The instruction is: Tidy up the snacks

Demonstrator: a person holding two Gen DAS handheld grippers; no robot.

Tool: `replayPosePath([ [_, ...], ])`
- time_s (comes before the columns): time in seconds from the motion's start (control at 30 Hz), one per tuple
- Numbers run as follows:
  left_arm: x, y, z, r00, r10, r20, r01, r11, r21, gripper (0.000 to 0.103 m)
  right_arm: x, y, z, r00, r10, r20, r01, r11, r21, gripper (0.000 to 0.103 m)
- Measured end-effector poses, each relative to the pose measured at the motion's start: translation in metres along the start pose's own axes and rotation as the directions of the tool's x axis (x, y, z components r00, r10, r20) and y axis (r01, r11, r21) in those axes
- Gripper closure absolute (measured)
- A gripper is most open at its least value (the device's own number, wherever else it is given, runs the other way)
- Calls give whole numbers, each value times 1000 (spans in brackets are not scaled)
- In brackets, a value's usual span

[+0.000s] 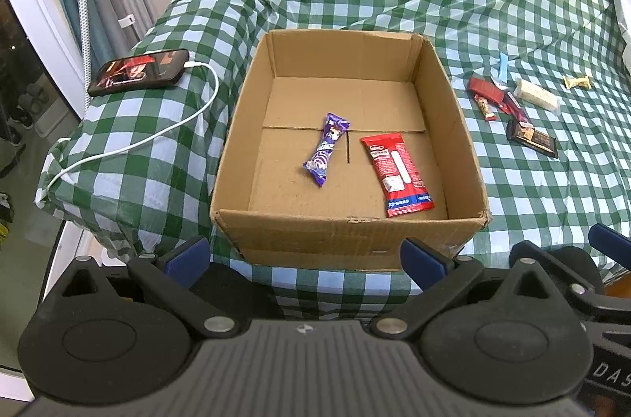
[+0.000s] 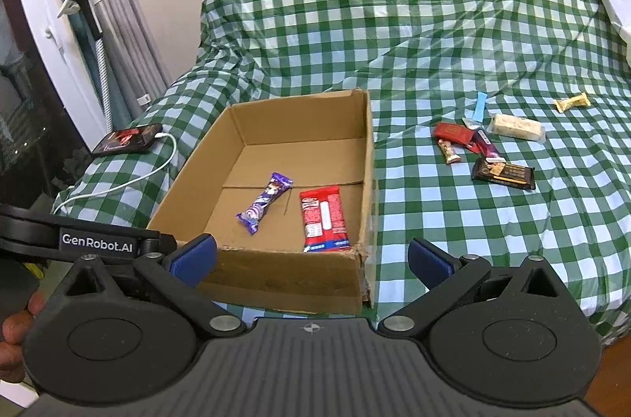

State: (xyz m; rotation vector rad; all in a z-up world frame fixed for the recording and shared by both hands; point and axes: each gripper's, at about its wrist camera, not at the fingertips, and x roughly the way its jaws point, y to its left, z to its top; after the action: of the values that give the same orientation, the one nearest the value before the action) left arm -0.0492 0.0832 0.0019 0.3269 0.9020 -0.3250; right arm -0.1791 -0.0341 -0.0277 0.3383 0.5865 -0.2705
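Left claw point(image 1: 303, 259) and right claw point(image 2: 311, 259): jaws spread, empty. Cardboard box point(image 1: 465, 141) contains purple wrapper point(image 1: 325, 148) and red packet point(image 1: 396, 174).

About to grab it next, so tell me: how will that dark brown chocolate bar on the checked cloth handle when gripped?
The dark brown chocolate bar lies flat, so probably stiff and won't roll. Its glossy wrapper may slip, and the soft checked cloth could give underneath.

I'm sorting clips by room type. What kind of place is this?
Probably a home bedroom or living room: a soft bed or sofa under a checked cover, curtains by a window, and a phone charging on the edge.
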Motion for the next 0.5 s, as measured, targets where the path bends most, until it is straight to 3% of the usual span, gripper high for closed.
replayPosePath([
  [0.23, 4, -18, 16, 1000, -16, -1, 16, 1000, 22, 0, 3, -25, 6, 999, -33, 8, 32, 998, 54, 1],
  [0.5, 8, -59, 46, 997, -78, 15, 77, 994, 80, 0, -3, -71, 14, 990, -133, 55, 124, 983, 134, 1],
])
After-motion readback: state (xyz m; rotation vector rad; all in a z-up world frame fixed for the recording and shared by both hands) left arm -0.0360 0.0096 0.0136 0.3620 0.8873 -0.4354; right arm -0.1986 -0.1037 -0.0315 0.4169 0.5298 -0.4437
